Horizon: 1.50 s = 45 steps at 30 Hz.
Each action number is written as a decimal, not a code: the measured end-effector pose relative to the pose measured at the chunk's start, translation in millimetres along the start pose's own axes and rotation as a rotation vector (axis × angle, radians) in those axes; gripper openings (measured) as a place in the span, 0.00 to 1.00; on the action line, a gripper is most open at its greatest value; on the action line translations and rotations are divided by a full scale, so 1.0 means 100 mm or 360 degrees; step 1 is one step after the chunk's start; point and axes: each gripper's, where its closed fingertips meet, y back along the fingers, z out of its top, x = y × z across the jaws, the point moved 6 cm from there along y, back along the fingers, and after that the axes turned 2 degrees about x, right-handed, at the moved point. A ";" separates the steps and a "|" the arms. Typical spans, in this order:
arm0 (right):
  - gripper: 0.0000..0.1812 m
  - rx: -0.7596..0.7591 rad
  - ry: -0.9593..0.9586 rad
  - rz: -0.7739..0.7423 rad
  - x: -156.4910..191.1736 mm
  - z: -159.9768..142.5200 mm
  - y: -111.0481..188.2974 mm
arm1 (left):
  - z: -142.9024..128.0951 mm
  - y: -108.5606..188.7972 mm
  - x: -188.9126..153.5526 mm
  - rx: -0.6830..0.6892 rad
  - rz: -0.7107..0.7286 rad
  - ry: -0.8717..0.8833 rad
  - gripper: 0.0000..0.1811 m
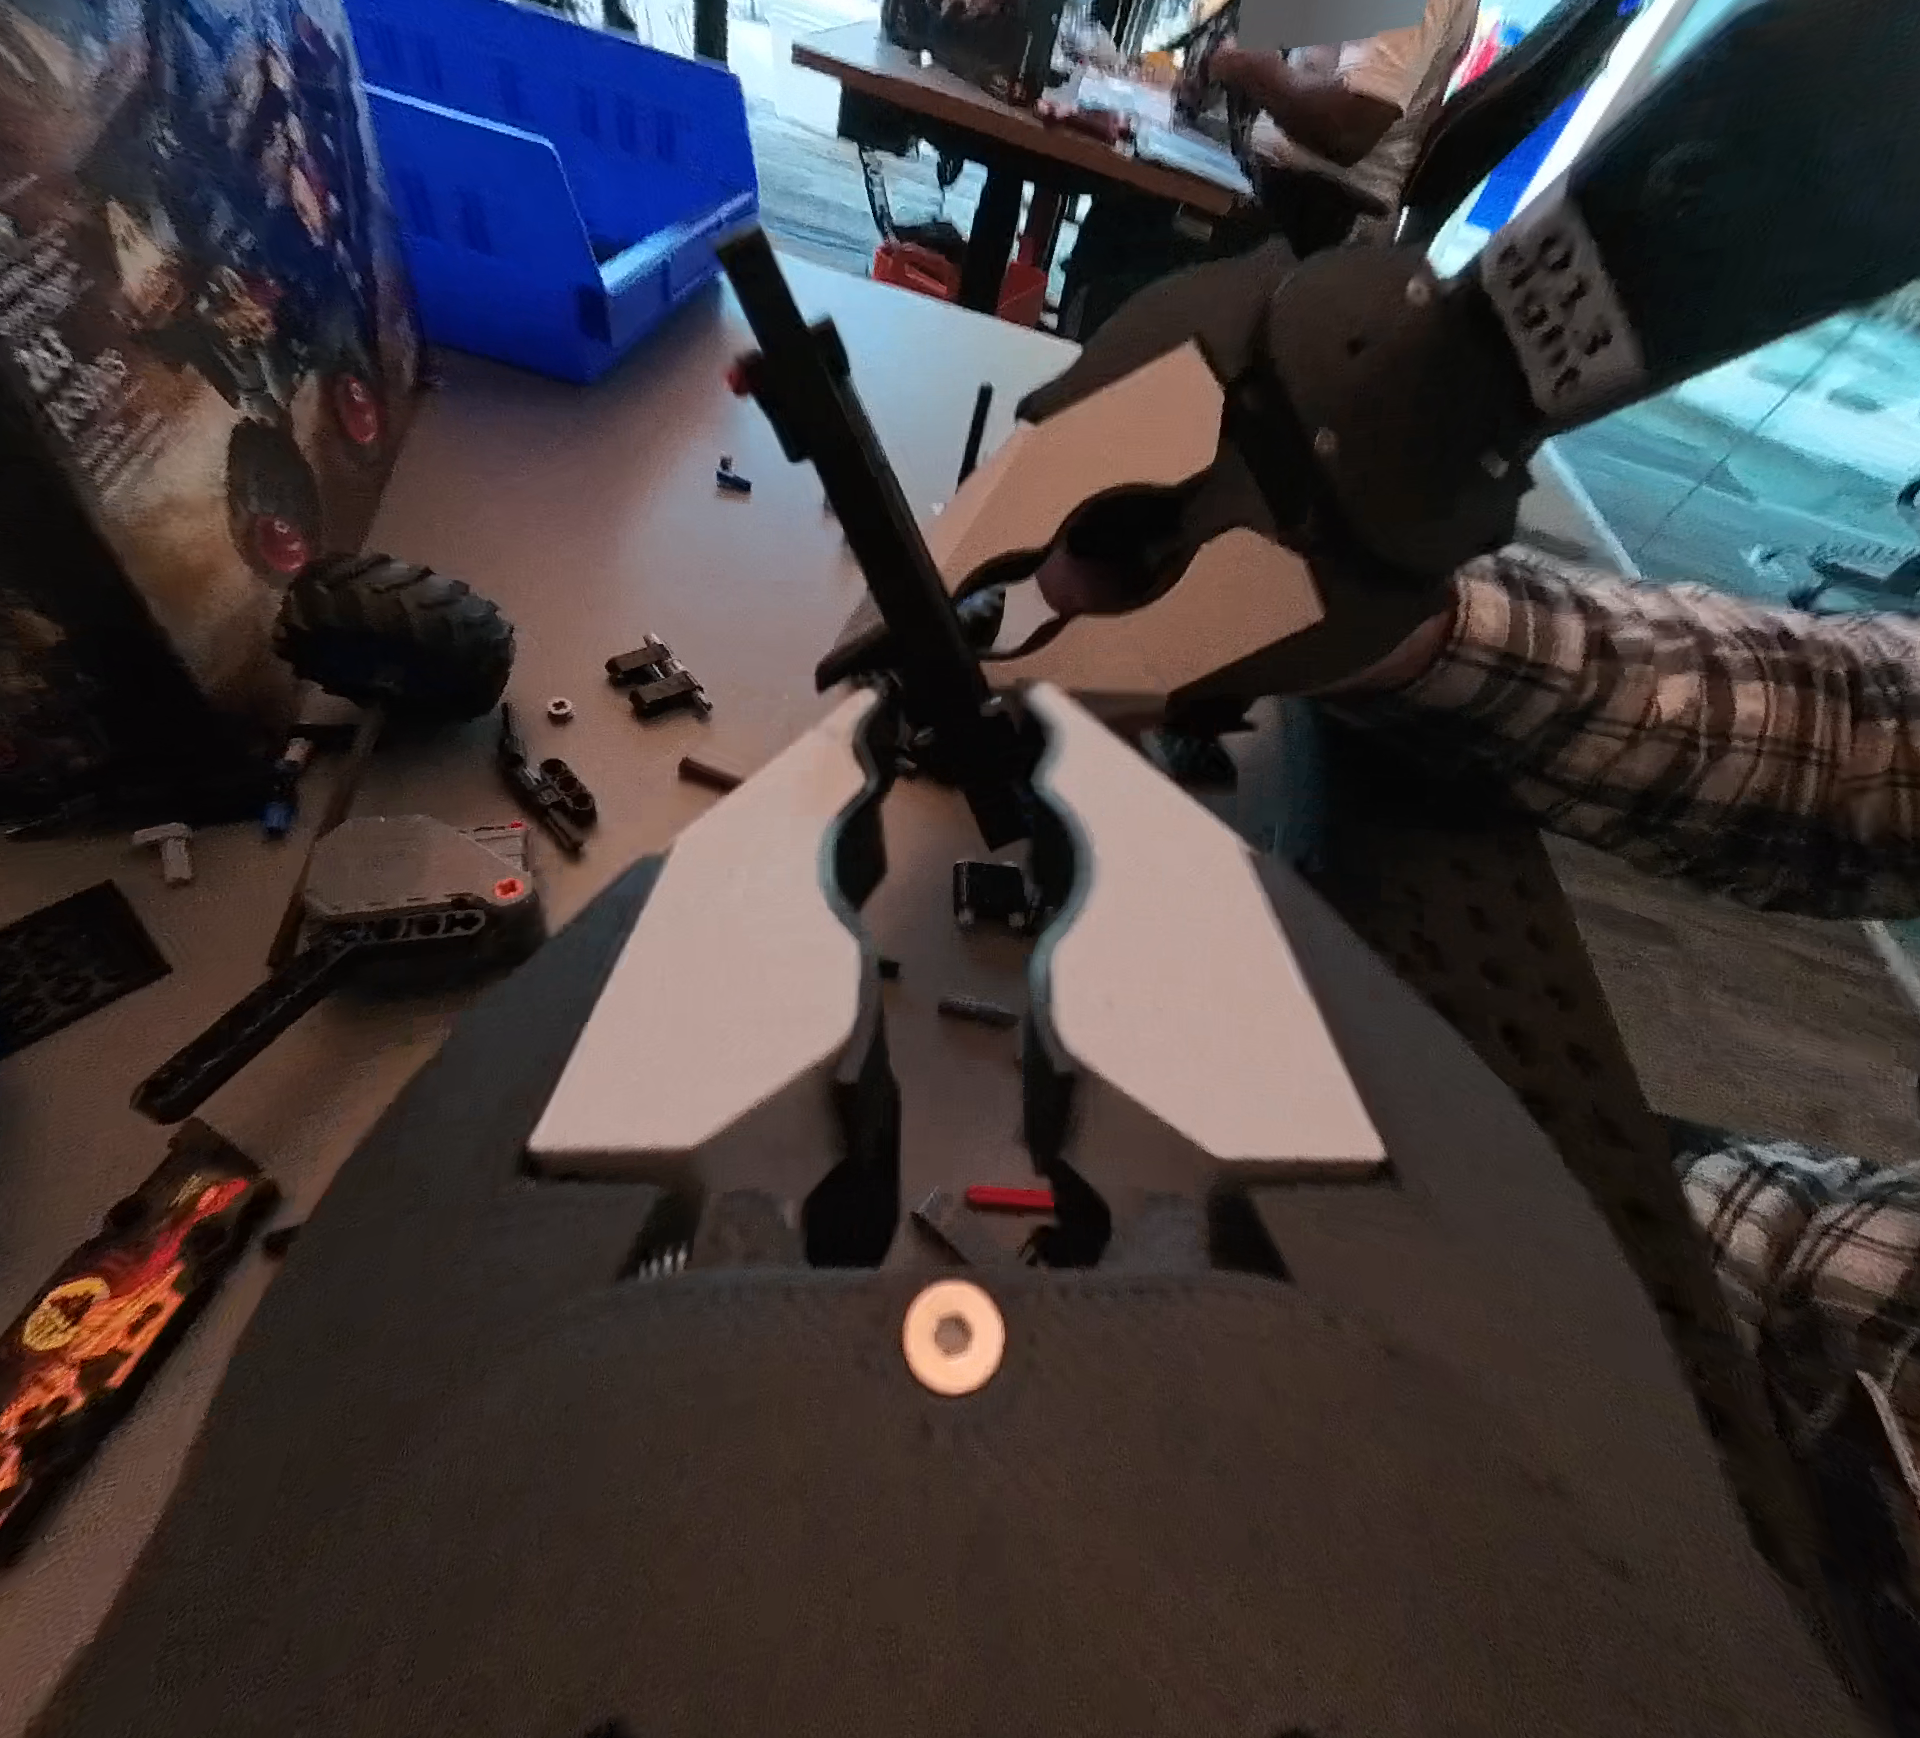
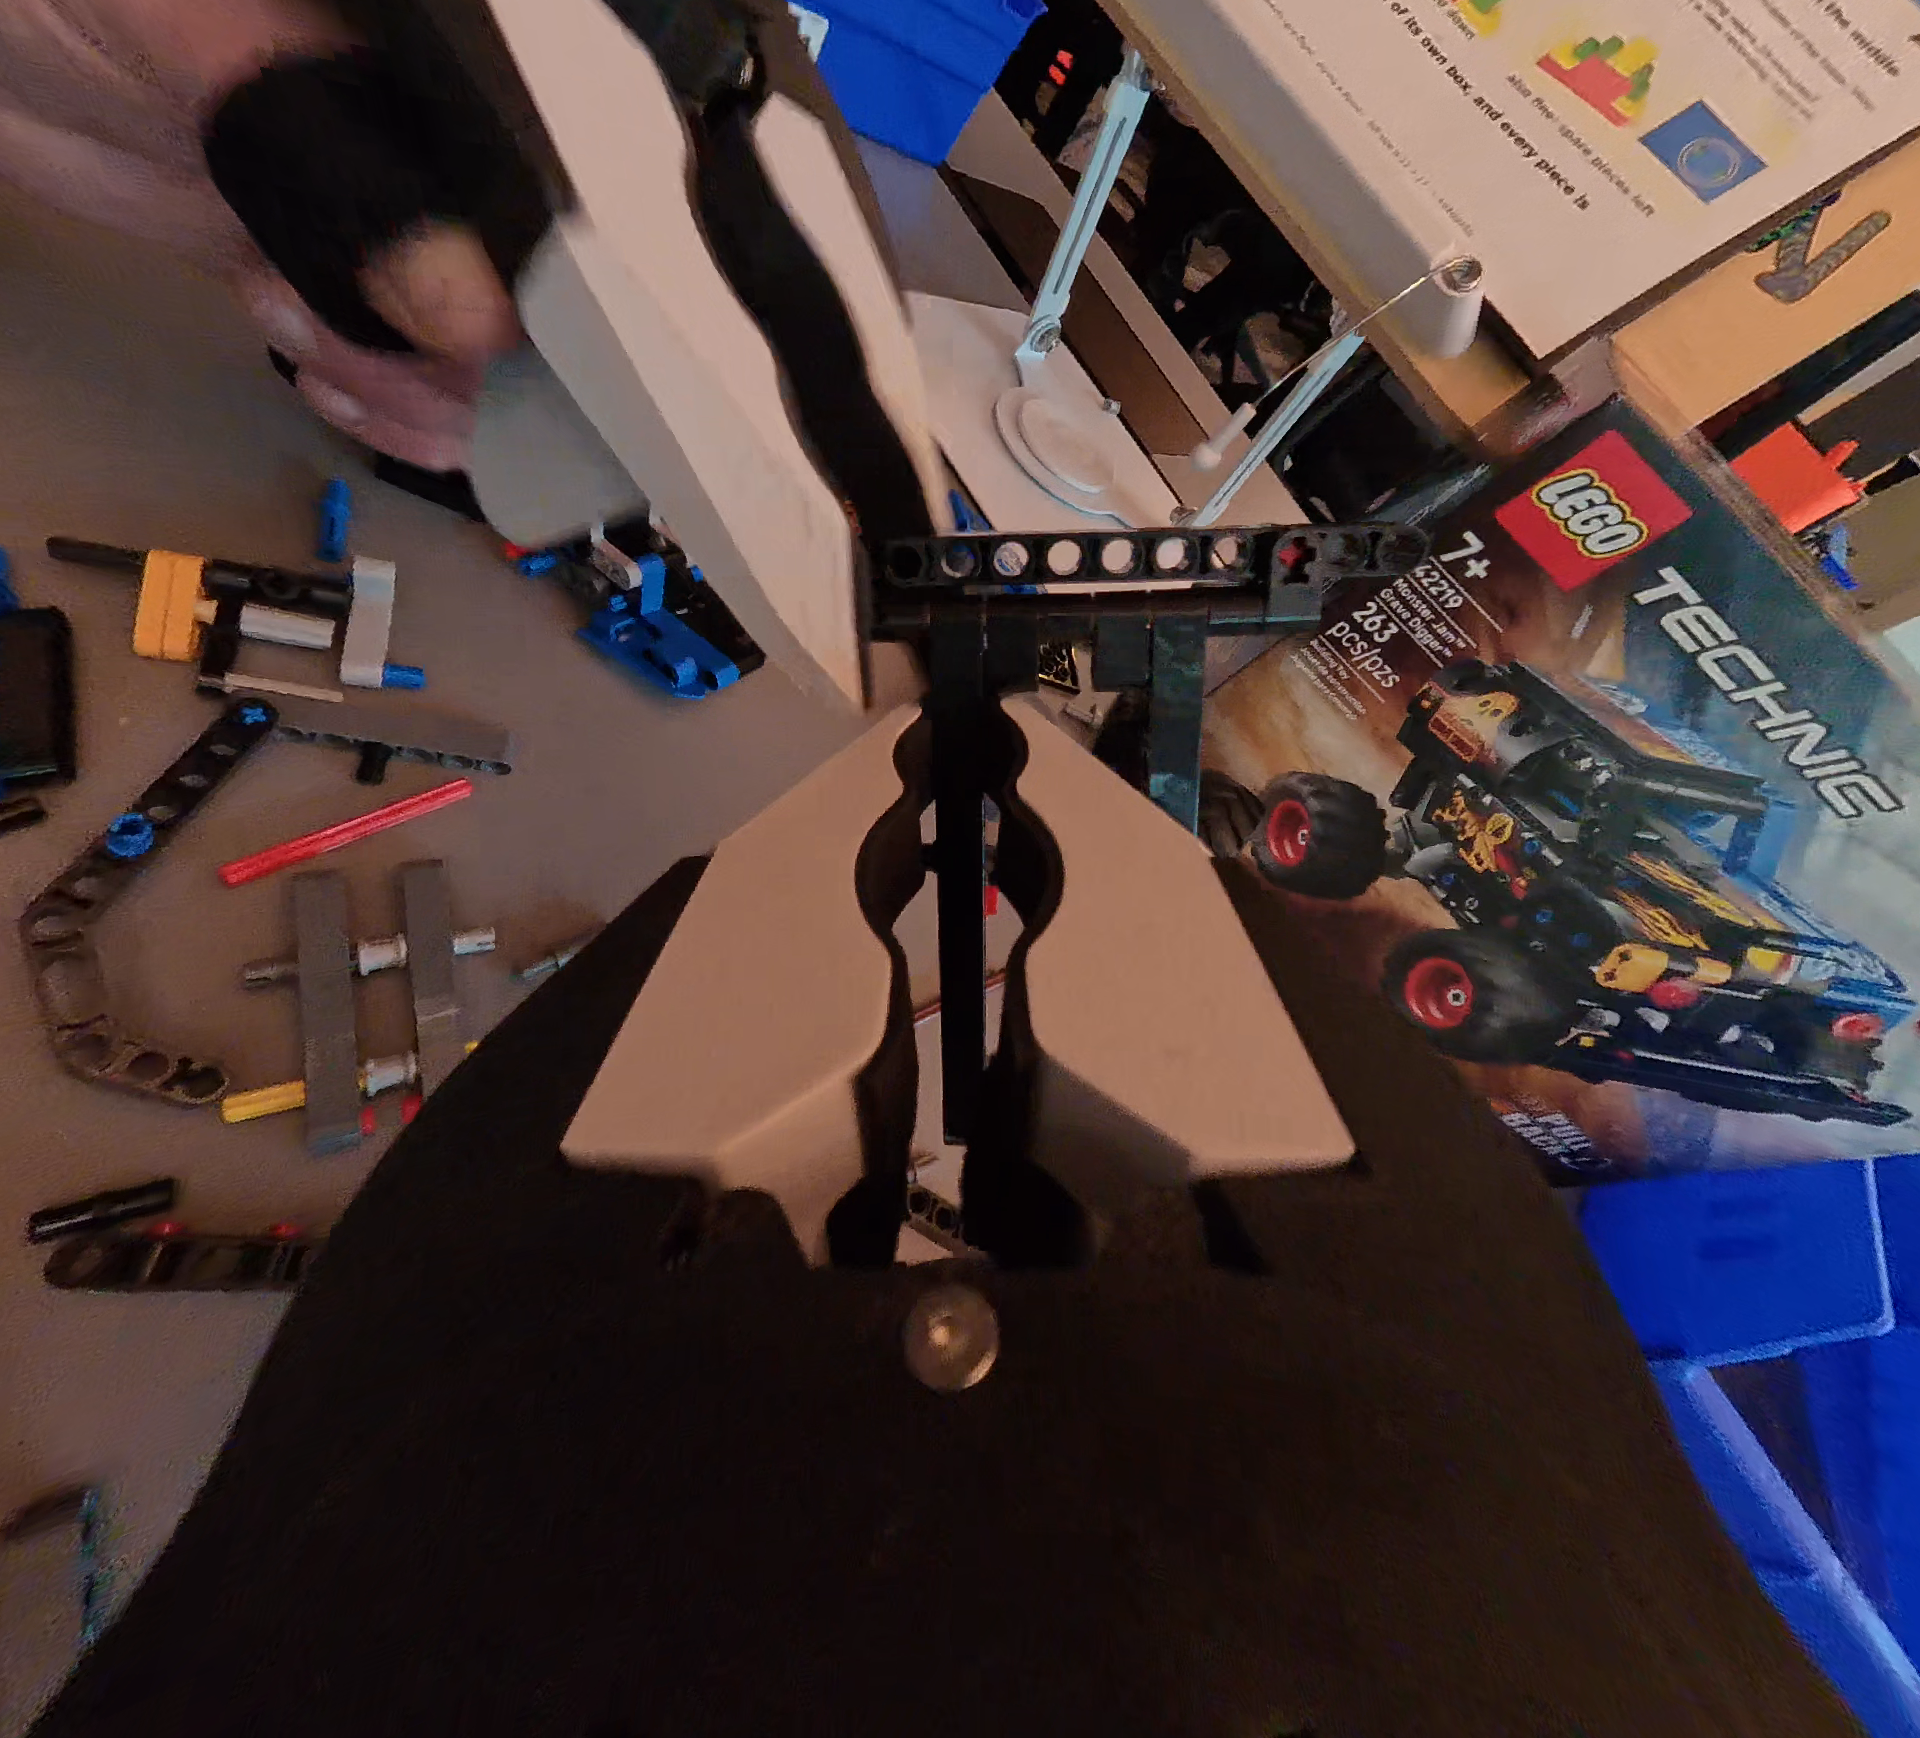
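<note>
My left gripper is shut on the lower end of a black beam assembly, which slants up and to the left above the table. My right gripper comes in from the right and grips the same assembly just above my left fingertips. In the right wrist view my right gripper is shut on the assembly's upright stem. The holed cross beam lies across just beyond the tips. My left gripper reaches in from the upper left and meets the assembly's left end.
A blue bin and a toy-truck box stand at the left. A black tyre, a grey block and small parts lie on the table. A red axle, blue pieces and grey beams lie below. Only a small space, under 4 cm, lies between the two pairs of fingers. From either gripper's tips it is about 12 cm to the grey block.
</note>
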 end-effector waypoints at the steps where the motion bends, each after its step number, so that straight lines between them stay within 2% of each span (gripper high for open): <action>1: 0.03 0.0009 -0.0009 -0.0004 -0.01 0.00 0.00 | -0.01 -0.02 0.01 0.0004 0.0041 -0.0030 0.10; 6: 0.03 0.0011 -0.0169 -0.0003 -0.06 -0.03 0.00 | 0.00 -0.06 0.00 0.0079 0.0129 -0.0112 0.10; 13: 0.05 -0.0136 -0.0516 0.0100 -0.18 -0.05 0.06 | 0.03 -0.12 -0.09 0.0075 0.0273 -0.0258 0.10; 18: 0.05 -0.0090 -0.0579 0.0094 -0.22 -0.08 0.04 | 0.03 -0.17 -0.12 0.0152 0.0431 -0.0416 0.10; 22: 0.04 0.0001 -0.0338 0.0012 -0.16 -0.08 0.03 | 0.00 -0.16 -0.15 0.0231 0.0521 -0.0601 0.11; 27: 0.05 0.0062 -0.0446 0.0063 -0.17 -0.11 -0.04 | -0.07 -0.22 -0.17 0.0415 0.0665 -0.0869 0.12; 30: 0.04 0.0075 -0.0530 0.0067 -0.19 -0.16 -0.05 | -0.09 -0.29 -0.23 0.0461 0.0690 -0.0987 0.14; 35: 0.03 0.0129 -0.0477 0.0058 -0.16 -0.16 -0.09 | -0.13 -0.28 -0.21 0.0479 0.0678 -0.0988 0.14; 39: 0.04 0.0048 -0.0659 0.0213 -0.14 -0.18 -0.08 | -0.16 -0.25 -0.22 0.0491 0.0612 -0.1116 0.14; 41: 0.04 0.0083 -0.0609 0.0201 -0.11 -0.19 -0.09 | -0.19 -0.22 -0.19 0.0509 0.0596 -0.1117 0.14; 43: 0.05 0.0070 -0.0567 0.0191 -0.11 -0.14 -0.09 | -0.16 -0.13 -0.13 0.0416 0.0539 -0.1009 0.14; 45: 0.05 0.0130 -0.0335 0.0167 -0.05 -0.13 -0.12 | -0.22 -0.08 -0.06 0.0498 0.0501 -0.0925 0.14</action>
